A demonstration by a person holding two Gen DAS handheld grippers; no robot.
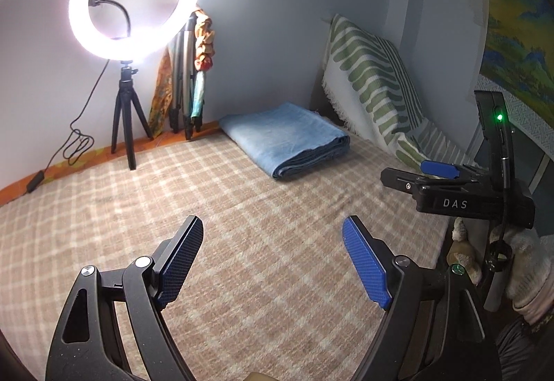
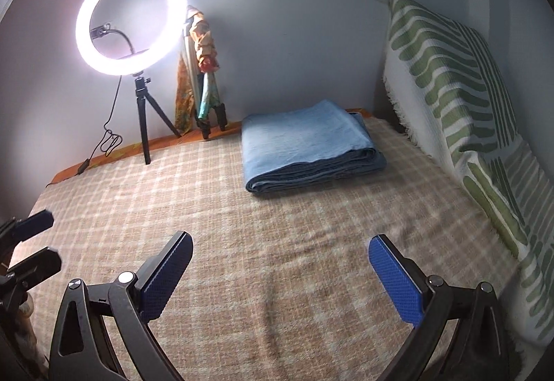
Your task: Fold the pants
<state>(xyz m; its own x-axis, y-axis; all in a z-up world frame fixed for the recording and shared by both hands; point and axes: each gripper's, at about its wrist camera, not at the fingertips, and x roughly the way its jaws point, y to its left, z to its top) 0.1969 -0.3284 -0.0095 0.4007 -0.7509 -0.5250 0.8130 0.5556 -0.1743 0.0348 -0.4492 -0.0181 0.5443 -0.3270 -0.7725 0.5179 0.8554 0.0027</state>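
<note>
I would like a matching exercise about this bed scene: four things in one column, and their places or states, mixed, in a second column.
Things:
1. folded light-blue pants
2. glowing white ring light on a black tripod
3. green-and-white striped woven throw
4. left tongs with blue pads

Places or states:
A. open, holding nothing
B. stands at the far left by the wall
C. lies folded on the beige checked blanket
D. draped along the right side

Pairs: 1-C, 2-B, 3-D, 4-A
</note>
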